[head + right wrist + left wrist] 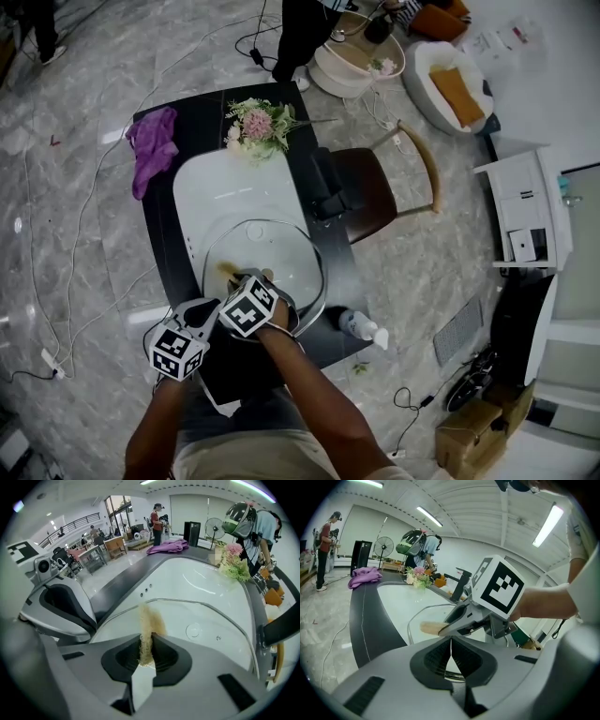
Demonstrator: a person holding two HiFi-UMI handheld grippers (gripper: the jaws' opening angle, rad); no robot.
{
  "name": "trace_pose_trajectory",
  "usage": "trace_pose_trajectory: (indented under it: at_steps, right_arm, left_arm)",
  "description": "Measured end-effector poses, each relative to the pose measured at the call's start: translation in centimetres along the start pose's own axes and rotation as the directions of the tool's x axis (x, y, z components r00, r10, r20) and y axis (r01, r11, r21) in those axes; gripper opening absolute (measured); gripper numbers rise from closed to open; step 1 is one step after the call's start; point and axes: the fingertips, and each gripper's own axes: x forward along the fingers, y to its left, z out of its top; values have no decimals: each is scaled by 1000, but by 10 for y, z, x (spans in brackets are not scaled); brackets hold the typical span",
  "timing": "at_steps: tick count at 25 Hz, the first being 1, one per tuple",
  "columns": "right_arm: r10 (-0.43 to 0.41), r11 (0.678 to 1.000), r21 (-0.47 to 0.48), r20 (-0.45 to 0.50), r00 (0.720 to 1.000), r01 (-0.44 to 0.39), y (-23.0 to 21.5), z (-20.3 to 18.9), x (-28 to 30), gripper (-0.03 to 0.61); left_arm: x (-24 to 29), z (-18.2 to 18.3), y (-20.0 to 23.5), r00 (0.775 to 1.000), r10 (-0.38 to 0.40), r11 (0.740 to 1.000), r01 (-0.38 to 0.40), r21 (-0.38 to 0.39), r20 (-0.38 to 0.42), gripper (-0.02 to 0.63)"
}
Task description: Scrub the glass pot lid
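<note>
Glass pot lid [281, 251] lies flat in the white basin [225, 187] on the worktop [161, 230]. Left gripper [451, 644] jaws seem pinched shut on its near rim, and right gripper [146, 641] jaws clamp a tan scrubber [149, 620]. Hard strokes could wrench the slick rim free, so the lid skids or chips

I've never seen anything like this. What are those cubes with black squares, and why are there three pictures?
There is no robot here: a person holds a two-jawed tool in each hand, and the marked cubes are part of those tools. One picture comes from a camera on the person's head, looking down. The other two come from cameras riding on each tool. On the dark table sits a white tray with a glass lid on it. Flowers, a purple cloth and a bottle are nearby. The left tool seems to pinch the lid's rim. The right tool grips a tan scrubber over the lid.
</note>
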Motion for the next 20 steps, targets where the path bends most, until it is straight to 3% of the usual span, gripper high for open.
trace_pose_trajectory:
  at_steps: [7,9,12,14,20]
  right_arm:
    - [-82,996,26,-37,996,83,-44,-31,-25,43]
    - [-169,985,16,-92,981,171,-77,-59,-46,43]
    - [-321,945,18,-147,936,327,-126,-92,-87,43]
    - [-334,938,58,-128,934,343,-135,-93,-101,43]
    - [-332,940,30,-142,933,339,-130,-88,-97,43]
  left_arm:
    - [3,-1,-3,1000,-8,1000,8,6,-10,20]
    - [3,-1,-3,1000,-12,1000,12,8,-12,20]
    - [4,-2,-4,1000,-12,1000,12,24,-17,19]
    - [5,-2,-6,1000,-11,999,12,35,-20,19]
    - [5,-1,-8,1000,-20,999,20,37,-19,20]
